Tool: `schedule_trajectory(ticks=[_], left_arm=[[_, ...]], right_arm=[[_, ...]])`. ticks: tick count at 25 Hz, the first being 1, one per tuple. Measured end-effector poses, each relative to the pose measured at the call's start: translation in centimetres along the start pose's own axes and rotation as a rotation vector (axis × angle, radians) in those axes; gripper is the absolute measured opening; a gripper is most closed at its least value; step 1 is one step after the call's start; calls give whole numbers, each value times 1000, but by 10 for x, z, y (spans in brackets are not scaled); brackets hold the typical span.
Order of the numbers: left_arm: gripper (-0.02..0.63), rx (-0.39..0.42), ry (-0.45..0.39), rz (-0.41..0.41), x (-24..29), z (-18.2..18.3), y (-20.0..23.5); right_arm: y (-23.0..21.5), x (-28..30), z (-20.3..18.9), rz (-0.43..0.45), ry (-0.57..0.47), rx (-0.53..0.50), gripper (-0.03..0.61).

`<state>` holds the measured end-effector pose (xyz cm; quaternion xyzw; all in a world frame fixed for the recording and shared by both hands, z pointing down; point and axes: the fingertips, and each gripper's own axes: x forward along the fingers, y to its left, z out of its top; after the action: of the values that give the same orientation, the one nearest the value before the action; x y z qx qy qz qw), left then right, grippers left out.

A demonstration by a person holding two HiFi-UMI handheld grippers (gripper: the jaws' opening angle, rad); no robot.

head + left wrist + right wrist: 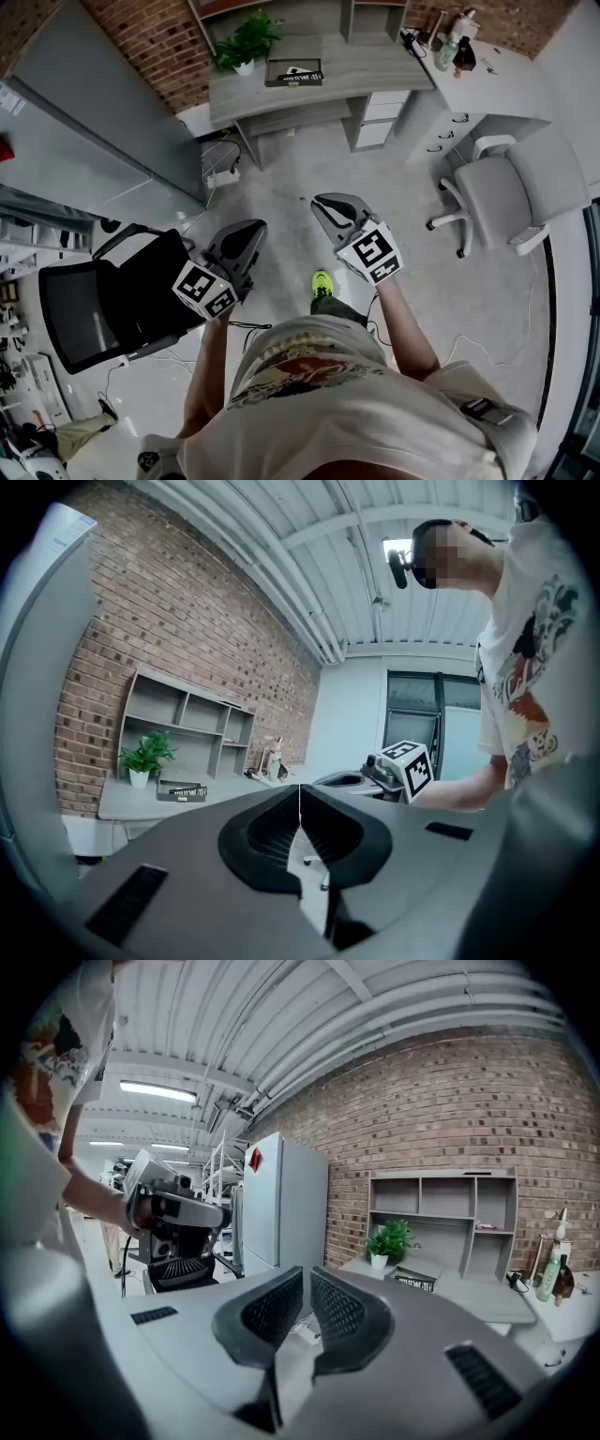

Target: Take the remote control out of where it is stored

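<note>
A: Where's the remote?

B: Well ahead of both hand-held grippers. It lies in a dark tray on the tabletop, with a plant just to the tray's left. Neither gripper is anywhere near it.

A: And the grippers themselves?

B: The left hand-held gripper has its jaws pressed together with nothing between them. The right hand-held gripper is the same, closed and empty. Either would have to open before a pick.

A: How will the remote handle?

B: I'd judge it light and stiff: a slim plastic bar, smooth enough to slide in the pads. I'd take it across its narrow width near the middle so it doesn't tip. The pale marks suggest the buttons face up, so squeeze the side edges, not the face. The tray's wall may crowd the jaws, but it's too small from here to tell how deep the tray is.

A: The surface?

B: Grey, flat and mostly bare around the tray. Bottles stand further right, and a shelf backs onto brick.

A: The room?

B: Pale floor lies ahead of the grippers. There's a black chair just left of the left one and a grey chair off to the right.
</note>
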<state>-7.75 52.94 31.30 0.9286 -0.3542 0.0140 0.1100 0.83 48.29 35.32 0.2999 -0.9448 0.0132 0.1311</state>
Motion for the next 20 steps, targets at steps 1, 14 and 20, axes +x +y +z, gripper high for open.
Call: schedule_trajectory(ticks=[1,14,20], left_arm=[[6,-3,2,4,7,1,4],[8,27,14,20,80,17,55],[8,6,57,-49,111,6,90]], right_arm=[[-7,3,-1,5,2,-1,11],[-71,35,-11,58,46,-20,12],[-97,63,-17,38,77,-18,14]])
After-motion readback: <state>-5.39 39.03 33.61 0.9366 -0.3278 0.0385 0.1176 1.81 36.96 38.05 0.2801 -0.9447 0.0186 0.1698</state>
